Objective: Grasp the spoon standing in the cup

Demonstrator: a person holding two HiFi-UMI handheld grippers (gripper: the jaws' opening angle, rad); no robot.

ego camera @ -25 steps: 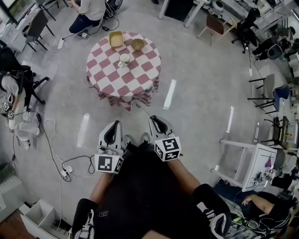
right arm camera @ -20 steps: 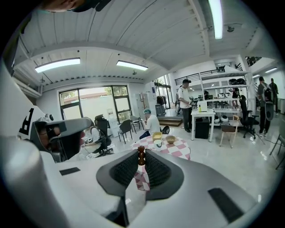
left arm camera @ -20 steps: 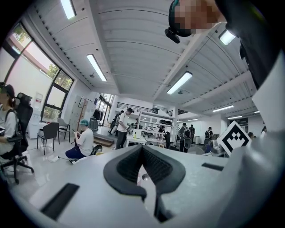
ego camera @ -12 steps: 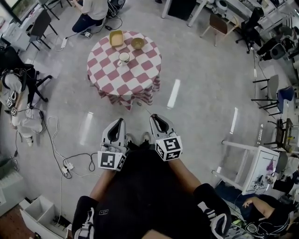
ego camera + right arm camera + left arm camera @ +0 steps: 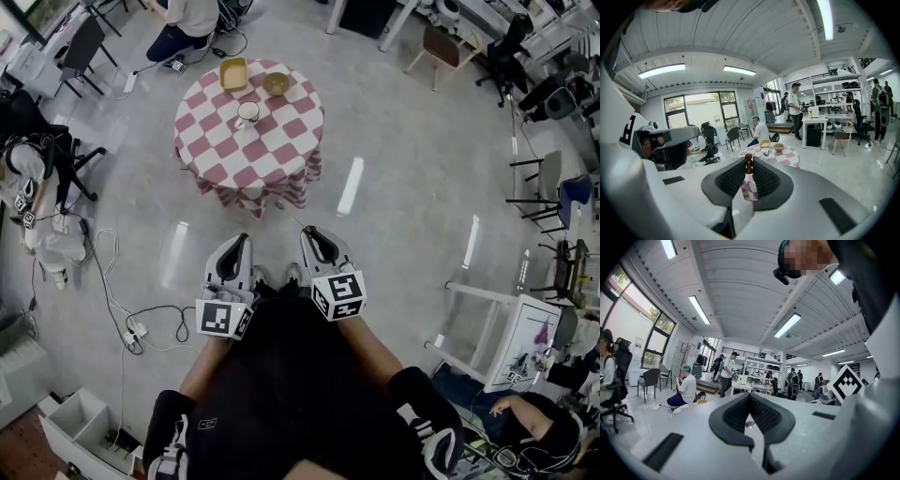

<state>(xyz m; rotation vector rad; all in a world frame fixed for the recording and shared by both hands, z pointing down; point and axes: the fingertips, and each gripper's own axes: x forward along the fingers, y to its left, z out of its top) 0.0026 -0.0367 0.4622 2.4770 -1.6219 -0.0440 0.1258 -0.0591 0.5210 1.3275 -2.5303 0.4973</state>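
A white cup [image 5: 248,114] is seen on a round table covered with a red-and-white checked cloth [image 5: 267,155], towards the far half of the top. The spoon standing in it is too small to be made out in any view. The cup is well apart from both grippers.

A square yellow bowl [image 5: 233,73] and a round tan bowl [image 5: 276,86] are set behind the cup, near the table's far edge, each apart from it. A person in a light top [image 5: 183,19] is seated low on the floor just beyond the table. Black and white cables [image 5: 117,309] are strewn over the floor to the left, and a black chair [image 5: 80,47] is placed at the upper left. A stretch of grey floor [image 5: 394,169] lies between the grippers and the table.

The left gripper [image 5: 750,396] is clenched, its pad tips brought together with nothing between them. The right gripper [image 5: 748,169] is closed on a small dark brown turned wooden piece [image 5: 748,161], which is pinched upright between the pad tips. Both grippers are held side by side in front of the person's black clothing [image 5: 281,375].
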